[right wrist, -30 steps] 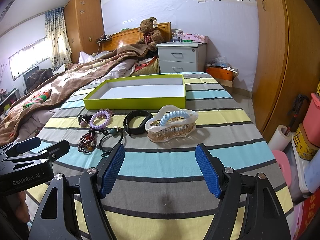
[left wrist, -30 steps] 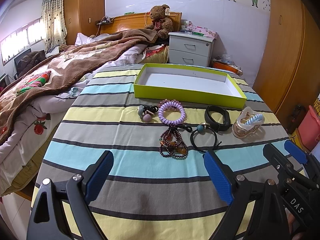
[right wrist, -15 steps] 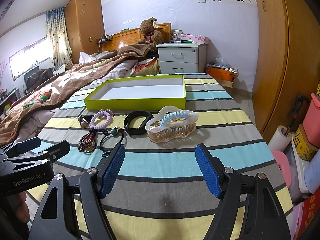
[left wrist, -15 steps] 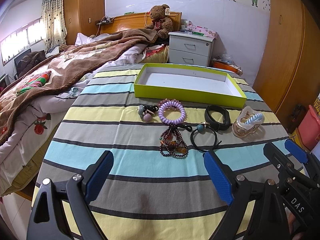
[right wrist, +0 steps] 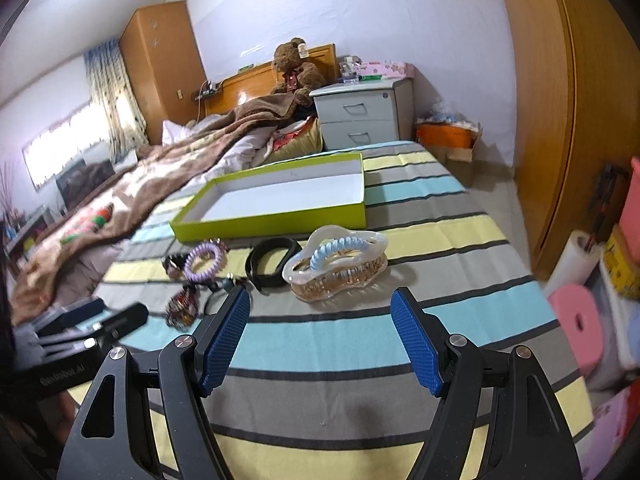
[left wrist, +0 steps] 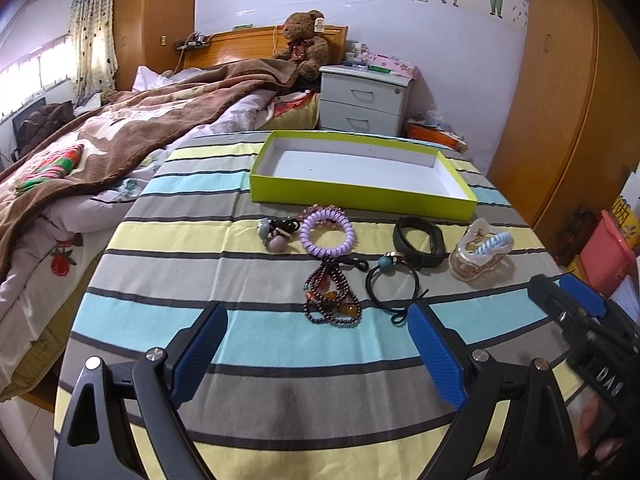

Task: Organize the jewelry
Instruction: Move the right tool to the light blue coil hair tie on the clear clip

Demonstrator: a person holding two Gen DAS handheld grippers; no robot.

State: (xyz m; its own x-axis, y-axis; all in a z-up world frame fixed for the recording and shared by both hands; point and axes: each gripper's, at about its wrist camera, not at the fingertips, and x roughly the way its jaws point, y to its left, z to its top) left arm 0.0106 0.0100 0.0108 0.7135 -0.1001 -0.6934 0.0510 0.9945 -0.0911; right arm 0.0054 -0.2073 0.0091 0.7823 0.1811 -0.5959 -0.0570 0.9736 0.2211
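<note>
- left gripper (left wrist: 316, 350): jaws wide, empty; beaded bracelet (left wrist: 332, 300) just ahead between fingers.
- right gripper (right wrist: 320, 340): jaws wide, empty; clear hair claw (right wrist: 336, 268) just ahead, centred.
- green tray (left wrist: 360, 196) beyond the jewelry, on striped cloth (left wrist: 280, 380).

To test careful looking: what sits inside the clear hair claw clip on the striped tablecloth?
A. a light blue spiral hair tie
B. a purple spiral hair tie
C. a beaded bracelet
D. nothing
A: a light blue spiral hair tie lies in the hollow of the clear hair claw clip.
</note>
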